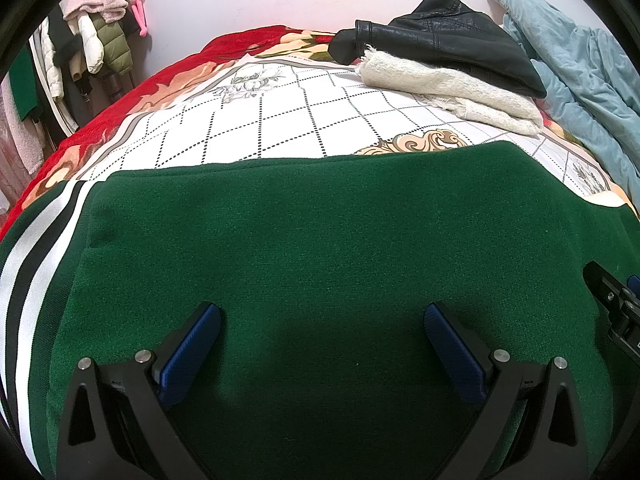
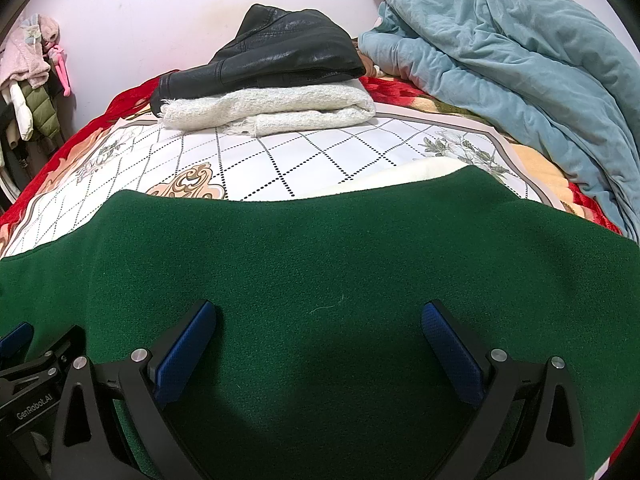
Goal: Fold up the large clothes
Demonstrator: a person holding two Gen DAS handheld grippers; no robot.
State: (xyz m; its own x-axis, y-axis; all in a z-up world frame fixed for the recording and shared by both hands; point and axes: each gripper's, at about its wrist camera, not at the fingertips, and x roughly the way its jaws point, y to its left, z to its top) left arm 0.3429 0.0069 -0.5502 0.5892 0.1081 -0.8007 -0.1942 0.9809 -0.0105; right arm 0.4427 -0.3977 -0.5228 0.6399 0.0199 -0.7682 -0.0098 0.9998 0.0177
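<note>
Right under both your tools, the green jacket (image 1: 320, 240) runs 9 to 3; left tool (image 1: 322, 320) and right tool (image 2: 319, 320) gape wide, side by side, holding nothing.

The green garment (image 1: 320, 248) runs off the lower edge in both views and hides the near bed (image 1: 256, 120). Beside it, the right gripper (image 1: 624, 312) is cut by the frame; its jaws cannot be judged there.

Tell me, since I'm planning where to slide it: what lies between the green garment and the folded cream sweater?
Only bare bedspread, white with dotted diamond lines, separates the green garment from the cream sweater; both wrist views show it.
</note>
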